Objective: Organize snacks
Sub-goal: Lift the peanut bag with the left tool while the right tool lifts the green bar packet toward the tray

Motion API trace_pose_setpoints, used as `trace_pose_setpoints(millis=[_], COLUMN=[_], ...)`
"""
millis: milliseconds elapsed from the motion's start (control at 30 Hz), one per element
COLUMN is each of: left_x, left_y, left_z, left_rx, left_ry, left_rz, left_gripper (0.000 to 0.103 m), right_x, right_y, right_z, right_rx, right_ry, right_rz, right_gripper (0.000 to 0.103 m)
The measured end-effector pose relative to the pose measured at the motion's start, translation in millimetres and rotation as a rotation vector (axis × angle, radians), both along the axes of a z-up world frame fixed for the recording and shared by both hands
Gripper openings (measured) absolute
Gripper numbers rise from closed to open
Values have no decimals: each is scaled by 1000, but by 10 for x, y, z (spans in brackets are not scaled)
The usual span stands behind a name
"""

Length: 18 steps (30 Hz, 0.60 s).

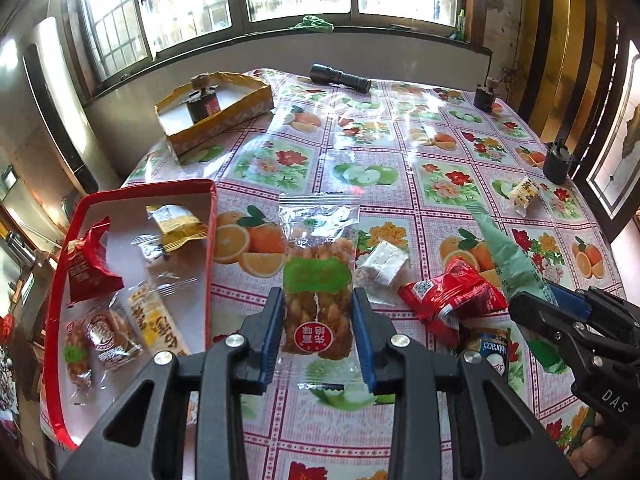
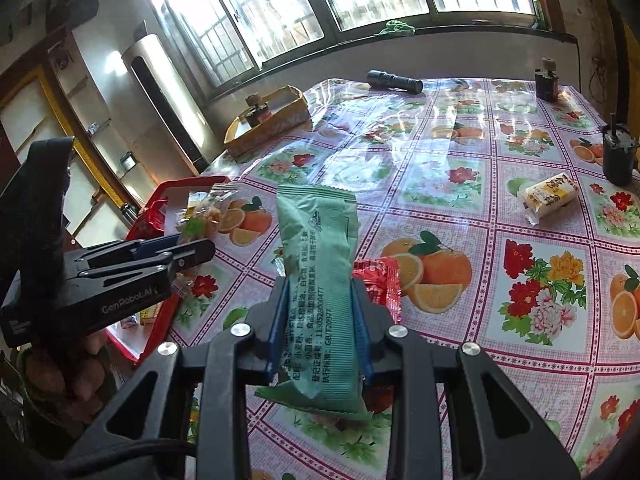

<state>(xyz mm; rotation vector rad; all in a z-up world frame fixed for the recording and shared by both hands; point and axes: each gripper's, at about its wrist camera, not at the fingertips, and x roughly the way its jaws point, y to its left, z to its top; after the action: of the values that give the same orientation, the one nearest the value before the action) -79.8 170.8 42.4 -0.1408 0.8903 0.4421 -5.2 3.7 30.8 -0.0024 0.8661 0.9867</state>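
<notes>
My left gripper [image 1: 318,312] is shut on a clear packet of fried dough twists [image 1: 318,280] with a green label, lifted above the table just right of the red tray [image 1: 210,240]. The tray holds several wrapped snacks, among them a red packet [image 1: 90,268] and a yellow one [image 1: 180,228]. My right gripper [image 2: 320,312] is shut on a long pale green snack packet [image 2: 318,264], also seen at the right of the left wrist view [image 1: 512,256]. Loose on the tablecloth lie a red packet [image 1: 452,296], a white wrapped block [image 1: 382,266] and a yellow-white snack [image 2: 550,196].
A yellow cardboard box [image 1: 224,116] with a dark jar in it stands at the far left. A black flashlight [image 1: 342,78] lies at the far edge. Two dark jars [image 2: 618,160] [image 2: 546,80] stand at the right. The left gripper's body [image 2: 104,280] fills the lower left of the right wrist view.
</notes>
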Motion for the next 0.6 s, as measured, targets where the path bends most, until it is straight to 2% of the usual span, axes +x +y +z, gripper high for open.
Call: trace_pose_setpoints(millis=[600], left_x=[-328], left_y=[78], left_z=[103], left_rx=[25], left_ry=[-26], left_rz=[36], left_gripper=[32], right_x=[-213], right_y=[151], right_z=[16], right_rx=[3], right_ry=[-3], right_rz=[57], right_gripper=[32])
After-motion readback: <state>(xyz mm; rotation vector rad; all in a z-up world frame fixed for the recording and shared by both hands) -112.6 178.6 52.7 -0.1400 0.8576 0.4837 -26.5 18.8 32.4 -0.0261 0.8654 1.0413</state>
